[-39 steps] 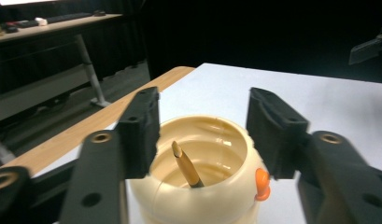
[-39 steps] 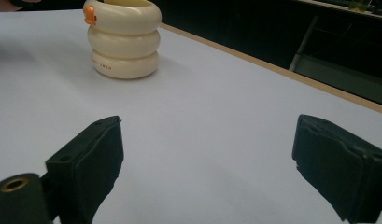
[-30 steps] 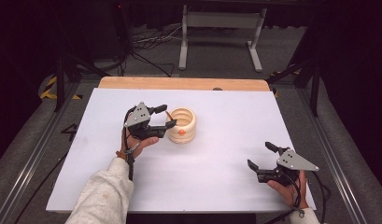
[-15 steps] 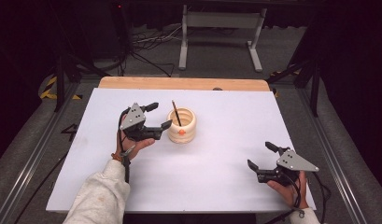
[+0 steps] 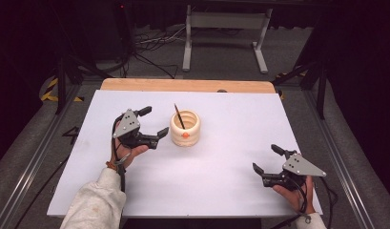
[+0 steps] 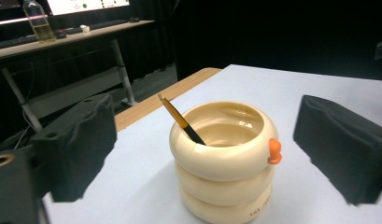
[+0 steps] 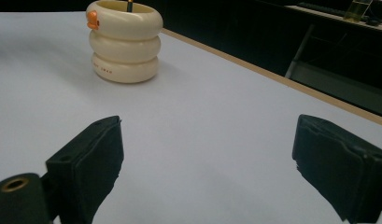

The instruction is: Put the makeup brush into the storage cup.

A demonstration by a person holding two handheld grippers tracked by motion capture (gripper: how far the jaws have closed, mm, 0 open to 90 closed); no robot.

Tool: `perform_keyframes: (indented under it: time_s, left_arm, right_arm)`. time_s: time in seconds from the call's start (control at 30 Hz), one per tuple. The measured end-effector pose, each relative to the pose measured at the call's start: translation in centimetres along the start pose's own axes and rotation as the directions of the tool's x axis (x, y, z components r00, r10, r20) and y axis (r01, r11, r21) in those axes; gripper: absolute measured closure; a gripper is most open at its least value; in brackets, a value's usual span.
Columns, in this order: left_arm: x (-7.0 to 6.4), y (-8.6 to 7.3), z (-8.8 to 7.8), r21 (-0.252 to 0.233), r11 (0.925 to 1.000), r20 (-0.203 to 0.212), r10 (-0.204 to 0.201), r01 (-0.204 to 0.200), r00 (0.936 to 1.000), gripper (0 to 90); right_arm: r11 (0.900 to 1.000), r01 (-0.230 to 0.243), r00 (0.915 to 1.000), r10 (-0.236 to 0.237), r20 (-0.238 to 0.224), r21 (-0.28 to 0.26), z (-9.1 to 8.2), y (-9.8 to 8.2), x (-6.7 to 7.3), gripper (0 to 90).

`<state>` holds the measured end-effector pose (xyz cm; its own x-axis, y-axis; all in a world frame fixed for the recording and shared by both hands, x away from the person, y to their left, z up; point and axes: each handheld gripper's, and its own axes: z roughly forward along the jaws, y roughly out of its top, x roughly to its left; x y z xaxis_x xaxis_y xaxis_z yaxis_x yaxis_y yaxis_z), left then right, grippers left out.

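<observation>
My left gripper has just been opening — jaws wide, nothing between them — with the cream holder and its pencil at three o'clock. Right gripper gapes too, over bare counter.

I saw the cream holder standing upright on the white table, a little left of its middle and toward the far side. It was built like three stacked rounded rings, open at the top, glossy, with a small orange knob on the top ring and faint lettering low on the bottom ring. A pencil stood inside it, dark at the lower end and yellowish along the shaft, leaning against the rim with its top tilted outward, to the left in the high view. I could not make out the holder's floor.
</observation>
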<state>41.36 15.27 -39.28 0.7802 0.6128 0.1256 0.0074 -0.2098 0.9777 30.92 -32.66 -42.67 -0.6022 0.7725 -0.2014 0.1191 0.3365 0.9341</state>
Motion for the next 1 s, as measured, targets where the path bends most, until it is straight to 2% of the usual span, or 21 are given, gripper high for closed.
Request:
perform_keyframes:
  time_s: [0.17, 0.23, 0.43, 0.5, 0.8, 0.93, 1.0]
  left_arm:
    - [-0.1, -0.1, -0.4, 0.010, 0.9999, -0.004, 0.004, -0.004, 1.0000, 6.0]
    - [-0.3, -0.3, -0.6, 0.020, 0.9997, -0.019, 0.015, -0.015, 0.9997, 6.8]
    - [-0.5, -0.8, -1.2, 0.022, 0.9997, -0.023, 0.006, -0.005, 0.9997, 6.0]
    - [-0.5, -0.9, -1.4, 0.036, 0.9993, -0.021, 0.006, -0.005, 0.9998, 5.2]
    - [-1.0, -1.4, -2.9, 0.065, 0.9974, -0.042, 0.034, -0.031, 0.9985, 2.7]
    - [-1.1, -1.6, -3.5, 0.077, 0.9964, -0.038, 0.038, -0.035, 0.9985, 2.5]
    - [-1.2, -1.8, -4.0, 0.081, 0.9957, -0.051, 0.050, -0.045, 0.9975, 2.5]
  right_arm:
    - [1.000, 0.002, 1.0000, -0.002, 0.001, -0.001, 0.0, 0.1, 0.1, 9.3]
    - [1.000, 0.004, 1.0000, -0.004, 0.003, -0.001, -0.1, 0.1, 0.2, 9.3]
    - [1.000, 0.013, 0.9999, -0.013, 0.008, -0.006, -0.2, 0.2, 0.3, 9.1]
    - [1.000, 0.016, 0.9998, -0.016, 0.009, -0.006, -0.2, 0.3, 0.4, 9.1]
    - [1.000, 0.026, 0.9994, -0.026, 0.022, -0.009, -0.4, 0.5, 0.7, 8.9]
    - [1.000, 0.026, 0.9994, -0.026, 0.021, -0.012, -0.4, 0.6, 0.8, 9.0]
    - [0.999, 0.030, 0.9993, -0.030, 0.024, -0.013, -0.4, 0.7, 0.9, 8.9]
